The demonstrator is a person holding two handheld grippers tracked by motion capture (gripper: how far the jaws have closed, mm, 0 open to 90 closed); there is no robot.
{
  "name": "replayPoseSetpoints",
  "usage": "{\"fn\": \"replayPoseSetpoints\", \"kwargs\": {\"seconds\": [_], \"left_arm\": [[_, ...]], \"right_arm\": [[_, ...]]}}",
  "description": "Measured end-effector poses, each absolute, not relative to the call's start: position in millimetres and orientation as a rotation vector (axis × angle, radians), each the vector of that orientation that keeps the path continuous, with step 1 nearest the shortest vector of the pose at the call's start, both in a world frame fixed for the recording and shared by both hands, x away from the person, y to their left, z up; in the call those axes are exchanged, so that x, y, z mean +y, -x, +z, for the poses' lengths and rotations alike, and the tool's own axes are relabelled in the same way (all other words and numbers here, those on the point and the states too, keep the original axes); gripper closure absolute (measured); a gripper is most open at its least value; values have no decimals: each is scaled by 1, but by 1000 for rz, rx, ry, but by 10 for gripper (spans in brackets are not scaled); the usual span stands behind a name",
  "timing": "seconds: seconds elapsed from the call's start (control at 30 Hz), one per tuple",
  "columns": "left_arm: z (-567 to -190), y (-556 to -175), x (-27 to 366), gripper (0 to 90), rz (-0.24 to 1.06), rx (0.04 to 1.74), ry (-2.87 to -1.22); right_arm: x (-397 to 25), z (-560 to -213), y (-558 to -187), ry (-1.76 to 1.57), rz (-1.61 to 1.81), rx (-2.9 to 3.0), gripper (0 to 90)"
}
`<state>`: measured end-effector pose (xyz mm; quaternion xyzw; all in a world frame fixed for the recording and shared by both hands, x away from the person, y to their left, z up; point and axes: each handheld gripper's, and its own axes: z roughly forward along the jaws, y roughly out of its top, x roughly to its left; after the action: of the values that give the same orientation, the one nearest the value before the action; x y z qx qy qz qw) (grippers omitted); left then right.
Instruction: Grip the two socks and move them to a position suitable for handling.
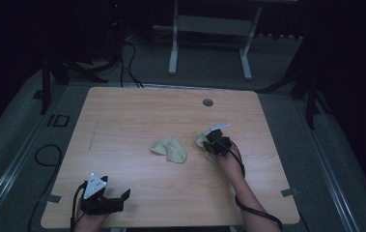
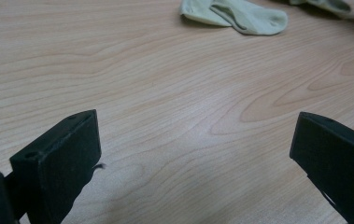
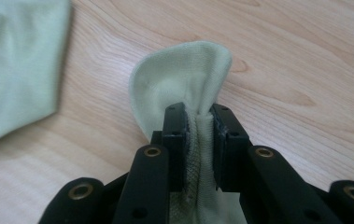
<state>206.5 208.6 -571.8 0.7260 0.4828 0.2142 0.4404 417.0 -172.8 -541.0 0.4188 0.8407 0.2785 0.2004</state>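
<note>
Right of centre, the right gripper (image 3: 198, 140) pinches one sock (image 3: 184, 79); the other sock (image 1: 170, 149) lies untouched, and the left gripper (image 1: 104, 199) gapes wide, empty, near left

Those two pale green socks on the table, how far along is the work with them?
Nothing looks finished yet. In hand: the right gripper is shut on one sock. The other sock lies loose mid-table, apart from it. The left gripper rests open near the table's front edge, holding nothing. Bringing the socks together seems left, though that is a guess.

Pale green socks (image 1: 170, 148), wood-grain table (image 1: 122, 121)
</note>
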Motion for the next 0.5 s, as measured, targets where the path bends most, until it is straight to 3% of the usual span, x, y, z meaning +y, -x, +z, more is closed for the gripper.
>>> {"fn": "replayPoseSetpoints", "kwargs": {"seconds": [0.5], "left_arm": [[-571,-206,203,18,508,1181,-1808]], "right_arm": [[-185,-495,-371,-1081,881,2359,774]]}}
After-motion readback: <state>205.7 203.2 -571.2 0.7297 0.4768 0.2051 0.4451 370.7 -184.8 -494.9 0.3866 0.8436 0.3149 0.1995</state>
